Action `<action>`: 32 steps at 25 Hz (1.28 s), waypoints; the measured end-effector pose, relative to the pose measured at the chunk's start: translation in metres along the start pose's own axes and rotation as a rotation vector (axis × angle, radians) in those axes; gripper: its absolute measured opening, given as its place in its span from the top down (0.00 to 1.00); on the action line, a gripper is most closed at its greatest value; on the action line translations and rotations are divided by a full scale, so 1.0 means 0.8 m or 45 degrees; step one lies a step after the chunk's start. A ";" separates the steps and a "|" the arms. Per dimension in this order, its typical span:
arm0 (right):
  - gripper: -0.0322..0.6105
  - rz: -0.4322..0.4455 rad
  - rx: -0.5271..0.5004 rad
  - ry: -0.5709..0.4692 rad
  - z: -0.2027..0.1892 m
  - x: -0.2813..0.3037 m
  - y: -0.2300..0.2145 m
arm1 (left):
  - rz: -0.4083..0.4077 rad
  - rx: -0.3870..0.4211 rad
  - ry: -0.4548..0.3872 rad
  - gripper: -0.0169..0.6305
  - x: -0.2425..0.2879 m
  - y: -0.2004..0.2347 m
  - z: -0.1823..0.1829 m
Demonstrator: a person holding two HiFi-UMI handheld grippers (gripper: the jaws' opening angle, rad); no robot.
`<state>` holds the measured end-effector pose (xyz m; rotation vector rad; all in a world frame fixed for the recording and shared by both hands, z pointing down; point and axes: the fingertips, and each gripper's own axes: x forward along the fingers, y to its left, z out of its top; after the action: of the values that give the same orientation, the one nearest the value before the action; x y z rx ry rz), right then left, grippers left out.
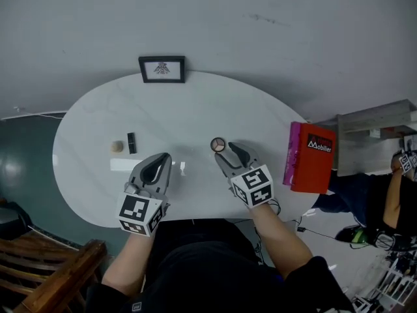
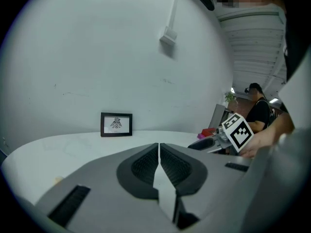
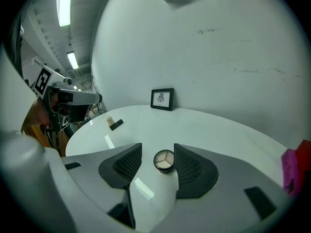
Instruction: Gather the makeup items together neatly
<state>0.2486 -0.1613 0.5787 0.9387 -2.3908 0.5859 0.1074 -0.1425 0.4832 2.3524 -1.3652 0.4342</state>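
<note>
The compact lay on the table between the right gripper's wide-spread jaws, ungripped, just beside one pad and apart from the other. The left gripper was fully closed, empty

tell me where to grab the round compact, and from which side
Grip the compact by its low black side wall, across its width, the right tongs coming from the near side, tilted down. It lies flat, face up, so only the wall offers a hold, and the open tongs line up with it.
</note>
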 end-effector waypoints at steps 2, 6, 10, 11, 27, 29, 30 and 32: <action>0.65 -0.001 -0.021 0.011 -0.008 0.010 -0.002 | -0.006 -0.012 0.004 0.94 0.007 0.002 -0.009; 0.63 -0.017 -0.068 0.040 -0.024 0.030 -0.011 | -0.023 -0.040 0.016 0.94 0.022 0.002 -0.029; 0.63 -0.042 -0.088 0.083 -0.038 0.045 -0.017 | -0.038 -0.044 0.043 0.94 0.027 0.001 -0.044; 0.63 -0.042 -0.089 0.095 -0.041 0.048 -0.018 | -0.036 -0.046 0.046 0.94 0.027 0.002 -0.046; 0.63 -0.086 -0.080 0.120 -0.029 0.042 -0.018 | 0.034 -0.043 -0.016 0.94 -0.014 0.005 -0.008; 0.63 -0.075 -0.087 0.099 -0.018 0.034 -0.011 | 0.055 -0.038 -0.035 0.94 -0.027 0.007 0.002; 0.63 -0.071 -0.094 0.089 -0.012 0.030 -0.008 | 0.068 -0.037 -0.044 0.94 -0.033 0.009 0.007; 0.63 -0.067 -0.106 0.067 0.002 0.026 -0.001 | 0.090 -0.035 -0.056 0.94 -0.046 0.017 0.014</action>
<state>0.2359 -0.1729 0.5900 0.9360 -2.3174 0.4819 0.0788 -0.1261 0.4595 2.3103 -1.4692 0.3835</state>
